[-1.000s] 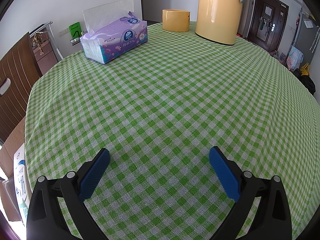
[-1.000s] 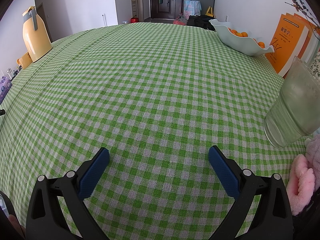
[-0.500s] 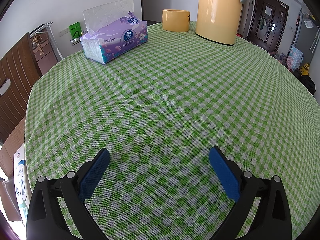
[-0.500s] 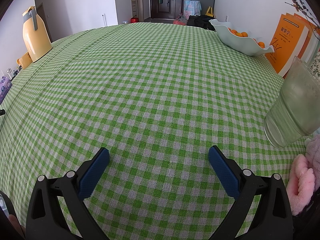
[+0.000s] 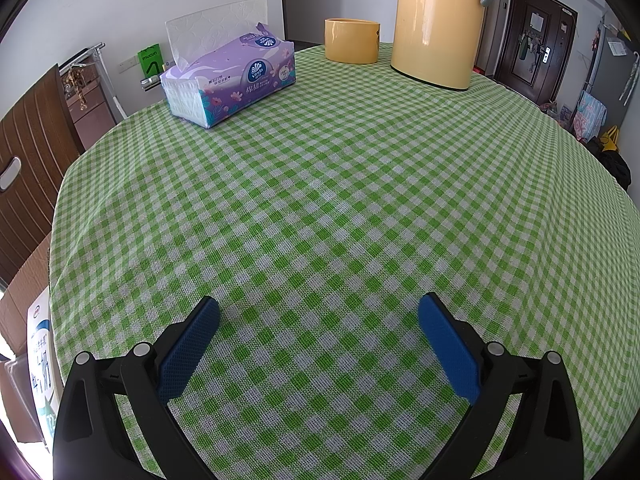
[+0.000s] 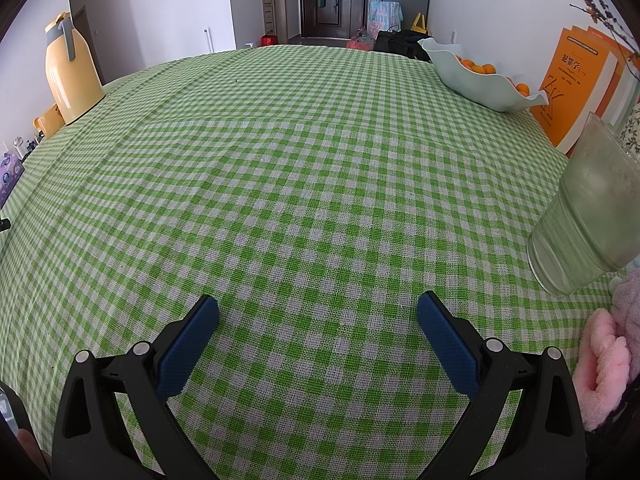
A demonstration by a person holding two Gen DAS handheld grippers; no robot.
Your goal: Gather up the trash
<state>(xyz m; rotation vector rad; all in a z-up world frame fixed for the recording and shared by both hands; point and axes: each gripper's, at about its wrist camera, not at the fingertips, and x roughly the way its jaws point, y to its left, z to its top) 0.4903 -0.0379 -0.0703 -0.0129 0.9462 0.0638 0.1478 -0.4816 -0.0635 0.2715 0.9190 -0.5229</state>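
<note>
Nothing has moved since the earlier frames: both of my tools sit in the same positions, and every item on the counter (image 5: 320, 200) is unchanged.

My left tool (image 5: 318, 332) occupies the bottom of the left wrist view. Its blue pads (image 5: 188, 354) are spread wide apart, with only the green checked cloth between them, and it holds nothing. In the upper left of that view stands a purple tissue box (image 5: 236, 80) with a white sheet raised from its slot. A yellow cup (image 5: 351, 40) stands at upper centre, just beside a tall yellow thermos (image 5: 436, 24) to its right.

My right tool (image 6: 318, 330) occupies the bottom of the right wrist view. It is likewise fully spread and holds nothing. At the right edge of that view stands a clear glass (image 6: 588, 212), with a pink fluffy item (image 6: 604, 360) below it in the lower right corner. A pale bowl of oranges (image 6: 484, 80) sits at upper right, near orange books (image 6: 576, 84) standing upright.

No trash is visible in either view; its location cannot be determined from these pictures.
</note>
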